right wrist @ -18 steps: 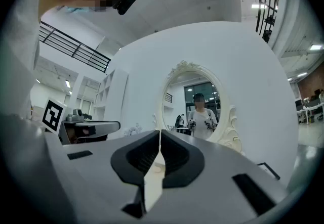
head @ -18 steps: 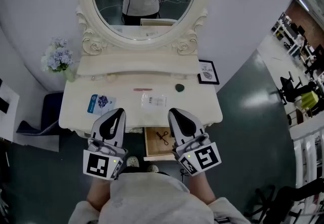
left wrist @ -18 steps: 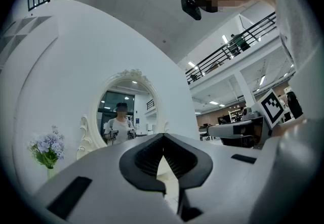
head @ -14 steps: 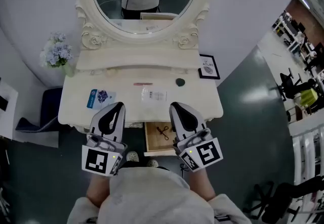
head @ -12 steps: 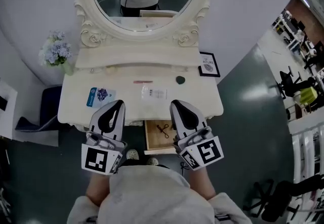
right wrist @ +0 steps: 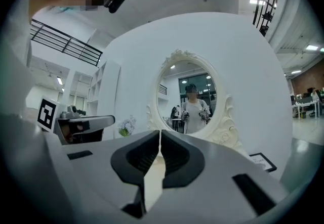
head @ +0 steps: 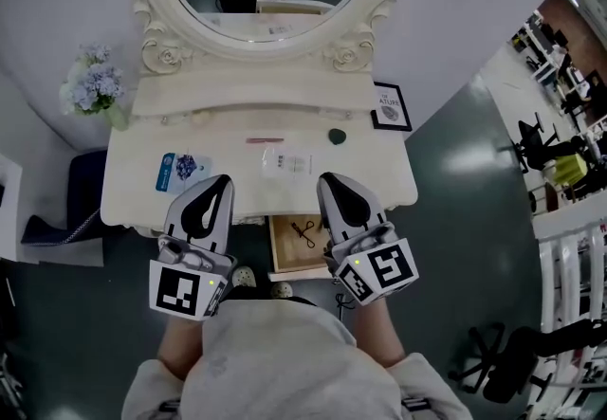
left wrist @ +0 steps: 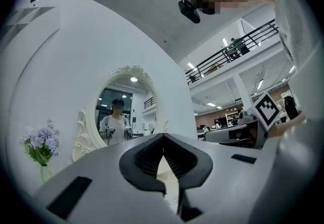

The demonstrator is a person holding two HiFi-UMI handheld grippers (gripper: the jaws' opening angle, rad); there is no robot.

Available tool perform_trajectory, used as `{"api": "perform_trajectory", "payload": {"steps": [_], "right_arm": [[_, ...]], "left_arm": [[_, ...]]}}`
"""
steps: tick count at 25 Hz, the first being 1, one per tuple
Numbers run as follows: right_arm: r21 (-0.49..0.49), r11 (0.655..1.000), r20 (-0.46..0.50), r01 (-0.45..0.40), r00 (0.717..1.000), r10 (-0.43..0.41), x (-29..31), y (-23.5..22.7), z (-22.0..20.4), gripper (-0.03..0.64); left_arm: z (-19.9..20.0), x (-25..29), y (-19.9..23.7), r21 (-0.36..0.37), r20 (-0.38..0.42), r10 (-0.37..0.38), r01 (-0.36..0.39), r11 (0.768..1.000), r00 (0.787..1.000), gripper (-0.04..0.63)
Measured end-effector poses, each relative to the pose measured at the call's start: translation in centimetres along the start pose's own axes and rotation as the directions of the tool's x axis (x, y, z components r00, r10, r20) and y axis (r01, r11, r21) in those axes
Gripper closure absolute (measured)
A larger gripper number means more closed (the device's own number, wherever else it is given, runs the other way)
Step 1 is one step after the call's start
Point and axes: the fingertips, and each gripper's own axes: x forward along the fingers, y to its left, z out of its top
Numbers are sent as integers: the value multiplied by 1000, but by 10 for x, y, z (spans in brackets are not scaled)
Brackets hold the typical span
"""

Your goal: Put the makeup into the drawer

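Before the vanity, left gripper and right gripper, both closed, empty.

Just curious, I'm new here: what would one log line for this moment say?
left gripper: shut, empty | right gripper: shut, empty | drawer: open | clear packet, pink stick: lying on table

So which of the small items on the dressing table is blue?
The flat packet lying farthest left; the clear packet, pink stick and dark round piece aren't.
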Motion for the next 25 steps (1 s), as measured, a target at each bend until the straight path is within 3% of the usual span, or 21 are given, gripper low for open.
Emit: {"api": "perform_trajectory", "payload": {"steps": [3,5,11,19,25], "right_arm": [[34,999,-94,15,996,-12,16,-13,-21,592],[50,998,-151,27,988,-19,28,-21,-35,592],[65,997,-258,29,966,-11,64,-39,-67,592],[79,997,-411,12,912,21,98,-48,-119,592],[66,998,-473,-22,880,51,122,-53,-142,592]], "left_arm": [[-6,3,2,3,-11,-8,8,1000,1000,581],[-18,1,3,14,-64,-25,26,1000,998,581],[-32,4,10,5,-110,-38,38,999,993,581],[-44,13,24,-12,-146,-36,34,999,989,581],[-52,18,31,-11,-159,-39,38,999,986,581]]}}
